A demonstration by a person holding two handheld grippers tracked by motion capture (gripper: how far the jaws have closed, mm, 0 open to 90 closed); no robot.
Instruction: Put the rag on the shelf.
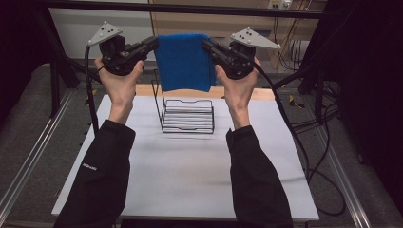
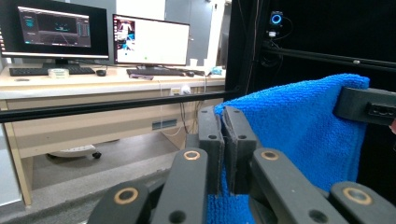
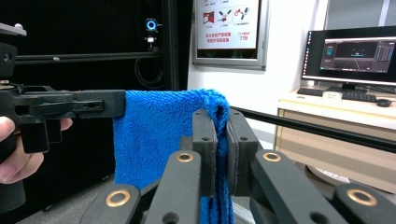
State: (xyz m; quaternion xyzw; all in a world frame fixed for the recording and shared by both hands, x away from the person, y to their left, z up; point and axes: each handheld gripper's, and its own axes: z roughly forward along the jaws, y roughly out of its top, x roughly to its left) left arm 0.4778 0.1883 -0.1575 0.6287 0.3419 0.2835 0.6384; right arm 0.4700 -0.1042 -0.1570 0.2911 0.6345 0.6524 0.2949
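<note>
A folded blue towel (image 1: 184,61) hangs in the air between my two grippers, well above the table. My left gripper (image 1: 153,43) is shut on its upper left corner, and my right gripper (image 1: 207,43) is shut on its upper right corner. In the left gripper view the towel (image 2: 299,126) is pinched between my jaws, with my left gripper (image 2: 223,116) in front and the other gripper's jaws at the far corner. The right gripper view shows the towel (image 3: 154,135) draped down from my right gripper (image 3: 222,116). A black wire rack (image 1: 186,114) stands on the table below the towel.
The white table top (image 1: 190,171) has a wooden strip along its far edge. Black frame bars (image 1: 190,8) run overhead and at the sides. Cables (image 1: 304,142) trail off the right. A desk with monitors (image 2: 93,32) stands beyond the table.
</note>
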